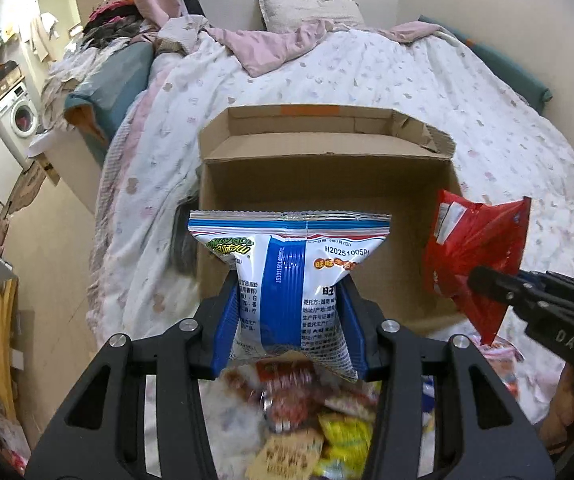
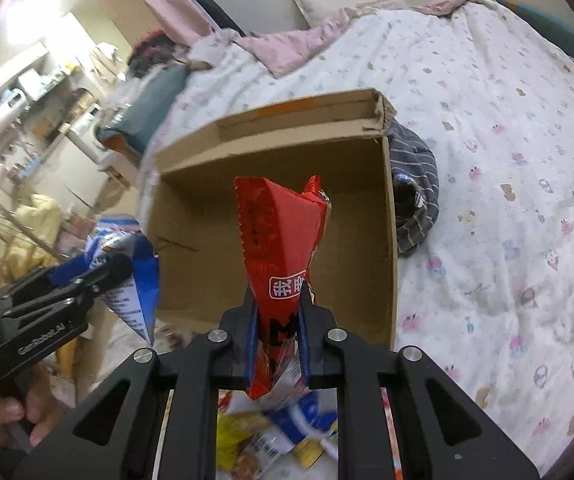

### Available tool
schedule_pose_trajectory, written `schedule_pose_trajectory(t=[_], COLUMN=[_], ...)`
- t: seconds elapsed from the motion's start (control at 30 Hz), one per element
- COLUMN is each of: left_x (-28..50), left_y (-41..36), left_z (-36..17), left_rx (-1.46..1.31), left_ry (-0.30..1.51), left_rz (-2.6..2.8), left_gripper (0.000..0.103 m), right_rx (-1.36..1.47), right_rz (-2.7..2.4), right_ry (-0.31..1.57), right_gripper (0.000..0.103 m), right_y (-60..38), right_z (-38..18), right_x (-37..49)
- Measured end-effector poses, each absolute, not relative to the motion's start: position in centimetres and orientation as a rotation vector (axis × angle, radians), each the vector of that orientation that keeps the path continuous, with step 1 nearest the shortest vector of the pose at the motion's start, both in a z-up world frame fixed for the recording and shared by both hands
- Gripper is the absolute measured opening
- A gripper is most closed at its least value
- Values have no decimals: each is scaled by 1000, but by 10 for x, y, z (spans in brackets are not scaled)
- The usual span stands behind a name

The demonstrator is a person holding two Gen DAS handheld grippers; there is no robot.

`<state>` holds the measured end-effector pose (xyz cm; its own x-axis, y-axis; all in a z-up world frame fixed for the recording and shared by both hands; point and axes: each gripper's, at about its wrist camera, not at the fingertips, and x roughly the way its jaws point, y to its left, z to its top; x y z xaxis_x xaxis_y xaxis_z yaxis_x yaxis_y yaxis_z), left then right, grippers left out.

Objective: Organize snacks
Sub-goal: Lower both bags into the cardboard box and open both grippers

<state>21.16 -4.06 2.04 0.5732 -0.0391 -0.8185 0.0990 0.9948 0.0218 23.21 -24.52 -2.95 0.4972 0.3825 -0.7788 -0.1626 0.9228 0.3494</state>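
Bed (image 1: 427,92) with patterned quilt fills the scene; cardboard box (image 1: 327,184) sits on it, open top, far flap up, inside looks bare. Striped dark cloth (image 2: 415,184) touches the box's right wall, a dark item presses on its left wall. Loose snack pile (image 1: 315,420) lies on the quilt just short of the box's near edge, blurred. Left gripper (image 1: 287,316) clamps the blue-white snack bag (image 1: 291,276), held upright over the box's near-left edge. Right gripper (image 2: 277,320), jaws narrow, pinches the red snack bag (image 2: 279,232) over the box's near side. Bags apart, nothing between them and the box opening.
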Motion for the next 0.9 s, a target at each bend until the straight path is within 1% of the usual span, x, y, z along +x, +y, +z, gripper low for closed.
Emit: schedule_pose_trajectory(t=[0.17, 0.3, 0.47, 0.67, 0.77, 0.8, 0.9], left_x=[226, 235, 243, 249, 248, 247, 247], left_y=[-46, -46, -44, -38, -39, -39, -40], left_z=[-3, -22, -26, -37, -37, -36, -35], left_rx=[90, 101, 107, 85, 87, 86, 77], left_ry=[948, 977, 974, 1021, 1015, 1012, 1008], left_rz=[-84, -98, -72, -77, -75, -77, -87], left_gripper=[43, 43, 43, 45, 45, 45, 46], right_rx=[180, 152, 70, 106, 173, 198, 242], right_rz=[292, 255, 220, 261, 282, 291, 306], right_ry=[1046, 1113, 1132, 1146, 1154, 1153, 1149], right_gripper=[17, 17, 17, 18, 21, 23, 24], right_y=[-240, -236, -225, -216, -221, -224, -229], right_z=[-54, -74, -86, -92, -93, -93, -92], right_x=[247, 257, 267, 270, 271, 272, 272])
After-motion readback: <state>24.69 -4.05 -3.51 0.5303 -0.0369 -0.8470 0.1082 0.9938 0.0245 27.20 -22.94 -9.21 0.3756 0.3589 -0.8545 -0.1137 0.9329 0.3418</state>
